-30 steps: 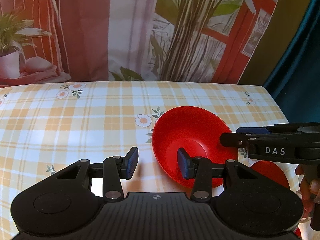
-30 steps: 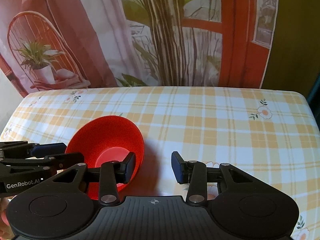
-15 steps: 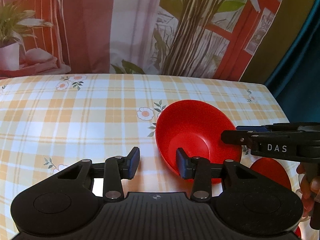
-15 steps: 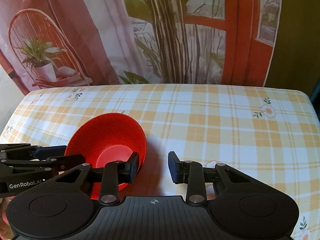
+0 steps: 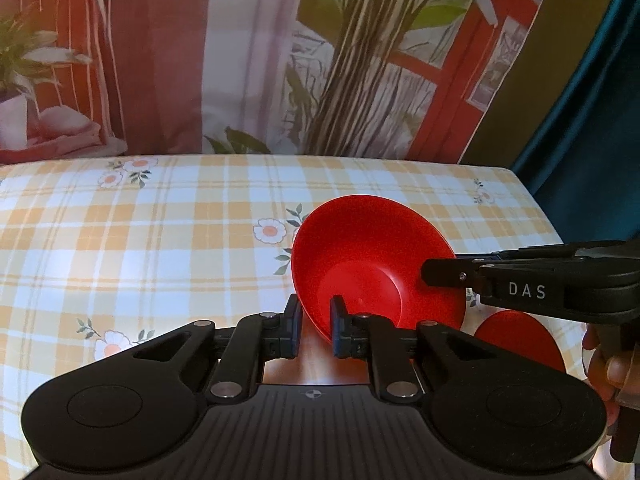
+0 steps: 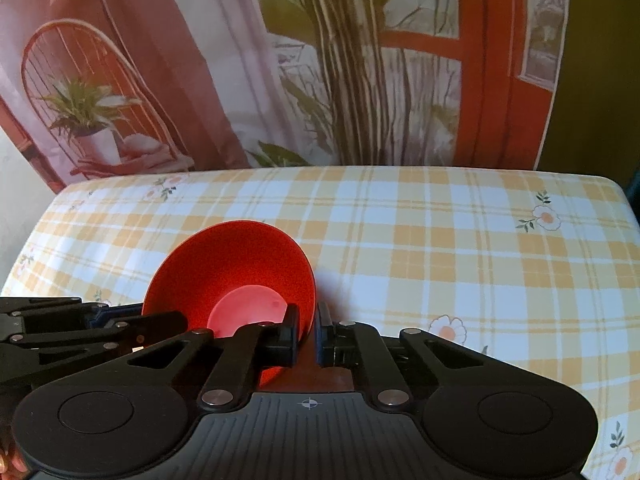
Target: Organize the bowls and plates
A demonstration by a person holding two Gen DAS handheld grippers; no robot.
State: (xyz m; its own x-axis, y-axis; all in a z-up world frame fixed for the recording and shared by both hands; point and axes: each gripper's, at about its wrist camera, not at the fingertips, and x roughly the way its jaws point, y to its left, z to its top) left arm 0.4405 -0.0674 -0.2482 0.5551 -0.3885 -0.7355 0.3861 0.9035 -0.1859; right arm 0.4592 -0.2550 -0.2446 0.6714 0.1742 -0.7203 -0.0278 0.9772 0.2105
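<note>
So both grippers have just clamped onto the same red bowl (image 5: 376,264), one on each side of its rim. The left gripper (image 5: 315,328) pinches the rim at lower centre of its view, and the right gripper (image 6: 306,334) does the same in its own. The bowl sits on the checked tablecloth (image 5: 160,248), tipped so its mouth opens toward the cameras, not straight up; round, so no real long axis.

Only the left wrist view shows a second red piece (image 5: 524,340) flat at lower right, behind the bowl, plus fingers (image 5: 612,368) at the right edge. Only the right wrist view shows the bare right half of the table (image 6: 480,248).
</note>
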